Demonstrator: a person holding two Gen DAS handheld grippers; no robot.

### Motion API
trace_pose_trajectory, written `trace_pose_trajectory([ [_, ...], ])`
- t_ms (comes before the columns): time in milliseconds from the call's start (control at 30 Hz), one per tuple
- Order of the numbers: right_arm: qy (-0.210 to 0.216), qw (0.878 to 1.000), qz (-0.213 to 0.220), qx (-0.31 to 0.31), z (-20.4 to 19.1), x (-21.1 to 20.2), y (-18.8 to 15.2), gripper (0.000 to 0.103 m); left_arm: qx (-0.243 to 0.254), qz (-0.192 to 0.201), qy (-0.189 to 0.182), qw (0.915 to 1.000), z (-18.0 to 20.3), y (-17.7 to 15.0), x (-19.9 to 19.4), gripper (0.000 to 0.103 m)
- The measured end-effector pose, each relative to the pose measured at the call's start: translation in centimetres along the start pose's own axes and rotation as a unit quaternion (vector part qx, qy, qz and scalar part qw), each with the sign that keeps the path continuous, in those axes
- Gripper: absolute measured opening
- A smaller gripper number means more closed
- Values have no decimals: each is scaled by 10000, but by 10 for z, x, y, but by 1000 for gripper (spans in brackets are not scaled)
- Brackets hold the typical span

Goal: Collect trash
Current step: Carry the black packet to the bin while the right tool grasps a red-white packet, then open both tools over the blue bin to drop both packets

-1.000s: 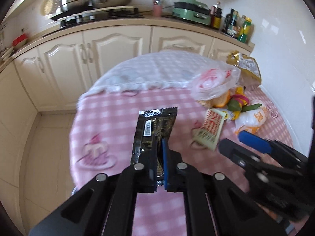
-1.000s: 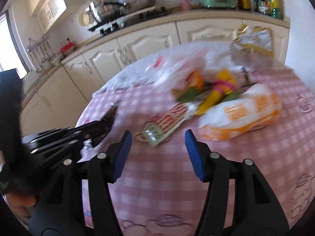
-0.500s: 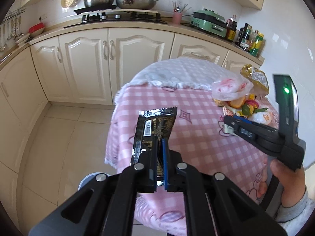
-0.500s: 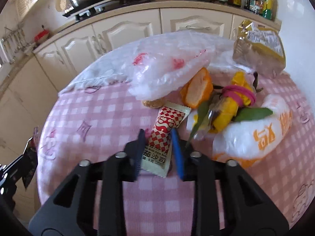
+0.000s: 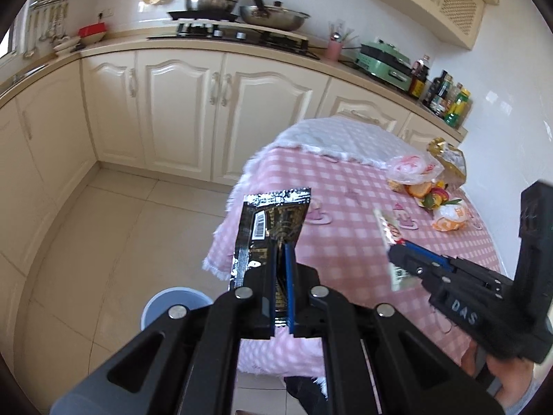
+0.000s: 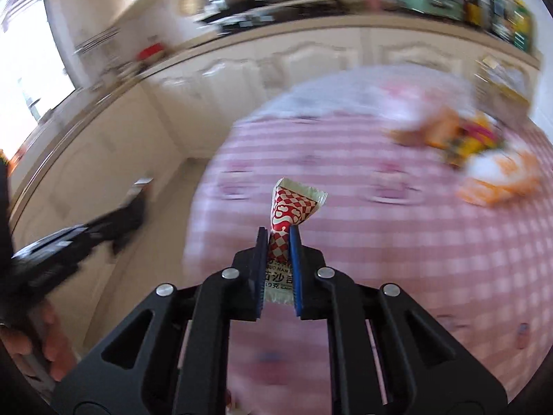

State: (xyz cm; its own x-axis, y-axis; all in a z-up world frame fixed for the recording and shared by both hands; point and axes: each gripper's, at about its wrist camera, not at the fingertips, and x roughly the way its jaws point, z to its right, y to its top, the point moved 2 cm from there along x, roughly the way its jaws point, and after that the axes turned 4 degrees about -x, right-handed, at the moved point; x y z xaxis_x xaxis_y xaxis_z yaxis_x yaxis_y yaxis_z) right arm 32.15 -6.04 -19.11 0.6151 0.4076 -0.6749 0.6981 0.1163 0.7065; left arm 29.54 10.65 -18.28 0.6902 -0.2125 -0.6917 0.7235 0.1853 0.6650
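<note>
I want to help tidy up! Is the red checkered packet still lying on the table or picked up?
Picked up. The red checkered packet is pinched in the closing right gripper, sticking up above the pink checked tablecloth, not lying on it.

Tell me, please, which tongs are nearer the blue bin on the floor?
Left. The left tongs, gripping a black wrapper, hang almost above the blue bin; the right tongs are over the table.

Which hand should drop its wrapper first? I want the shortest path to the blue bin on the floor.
Probably the left. Its tongs, clamped on the black wrapper, sit almost over the blue bin. The right tongs, closing on the red checked packet, are above the pink tablecloth.
</note>
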Motion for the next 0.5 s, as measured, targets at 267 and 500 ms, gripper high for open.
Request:
trace_pose_trajectory([
  [267,981,9934,-311,-507,-95,51,6,13,-617,-87,524,9967,-80,-11,-12,4],
  [500,1300,9855,-819,-723,-135,112,-2,13,-1008,-402,805,9908,-135,-21,14,5],
])
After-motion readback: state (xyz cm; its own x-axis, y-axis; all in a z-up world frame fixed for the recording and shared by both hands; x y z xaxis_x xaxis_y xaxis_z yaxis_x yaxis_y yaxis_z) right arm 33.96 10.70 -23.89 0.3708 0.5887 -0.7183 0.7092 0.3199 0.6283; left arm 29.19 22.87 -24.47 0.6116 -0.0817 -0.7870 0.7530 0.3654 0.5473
